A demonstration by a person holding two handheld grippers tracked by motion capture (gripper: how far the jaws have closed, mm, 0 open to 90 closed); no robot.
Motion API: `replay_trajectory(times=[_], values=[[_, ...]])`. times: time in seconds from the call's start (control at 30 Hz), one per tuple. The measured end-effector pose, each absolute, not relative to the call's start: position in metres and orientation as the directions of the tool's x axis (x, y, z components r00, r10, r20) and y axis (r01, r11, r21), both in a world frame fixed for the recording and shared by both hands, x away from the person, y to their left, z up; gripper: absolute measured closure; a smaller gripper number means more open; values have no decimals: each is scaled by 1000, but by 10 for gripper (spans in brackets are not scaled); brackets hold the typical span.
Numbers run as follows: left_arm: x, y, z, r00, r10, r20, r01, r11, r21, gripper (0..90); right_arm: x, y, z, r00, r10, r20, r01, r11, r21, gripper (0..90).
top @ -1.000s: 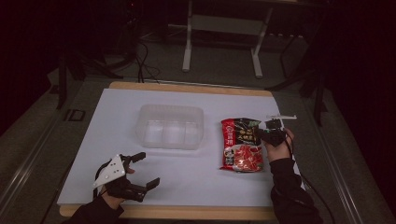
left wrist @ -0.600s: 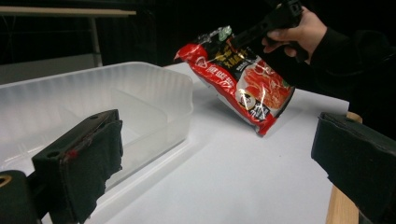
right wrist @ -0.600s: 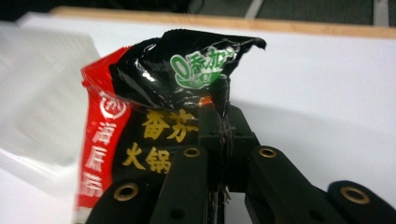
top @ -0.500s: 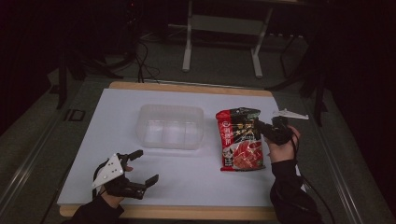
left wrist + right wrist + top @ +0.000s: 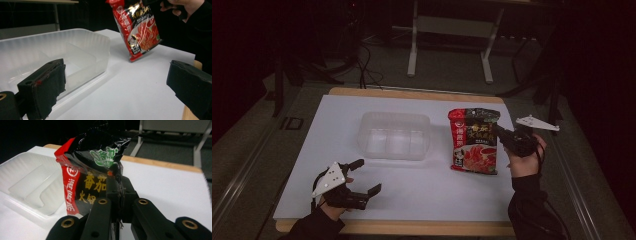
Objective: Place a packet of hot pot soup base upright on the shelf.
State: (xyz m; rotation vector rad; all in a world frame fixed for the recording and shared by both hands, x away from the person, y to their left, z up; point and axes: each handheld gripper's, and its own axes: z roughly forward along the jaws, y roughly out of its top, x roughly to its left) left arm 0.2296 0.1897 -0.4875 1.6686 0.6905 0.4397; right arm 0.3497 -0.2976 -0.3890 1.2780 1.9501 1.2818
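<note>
Black jaws of the right gripper (image 5: 499, 134) are pressed together on the right edge of a red-and-black sauce packet (image 5: 474, 141), pinching the foil near its top corner; in the right gripper view the two pads meet on the crumpled black top of the packet (image 5: 96, 167), just under its green logo. The packet hangs tilted from that grip, clear of the white sheet, its red lower end toward the near edge of the bench. From the left gripper view it dangles in the air (image 5: 138, 26) above the sheet, with the person's right hand (image 5: 183, 6) above it.

Over at the near left corner of the bench, the left gripper (image 5: 364, 177) sits low in the person's left hand, its jaws spread wide apart with nothing between them but bare sheet. Its two pads (image 5: 46, 85) frame the view toward the middle of the bench.

Between the two grippers, toward the middle of the bench, stands a clear plastic container (image 5: 394, 136), divided inside into compartments and holding nothing. It stands just left of the hanging packet, not touching it. Under everything lies the white sheet (image 5: 422, 192), with the wooden bench edge (image 5: 412, 228) showing along the near side.
</note>
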Motion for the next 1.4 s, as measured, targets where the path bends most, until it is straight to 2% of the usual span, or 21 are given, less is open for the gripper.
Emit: replay_trajectory(times=[0.2,0.67,0.97,1.4], values=[[234,187,-475,742,662,-104,247,-126,961,26,339,-298,-371,-470,878,94,399,117,910,886],[256,177,-427,756,648,-94,220,-116,969,48,306,-278,-343,-570,818,75,318,136,938,885],[279,156,-403,796,603,-60,174,-133,976,140,293,-262,-334,-639,763,92,304,142,942,885],[294,126,-376,848,529,-43,150,-160,976,209,280,-234,-327,-717,693,77,274,179,945,884]])
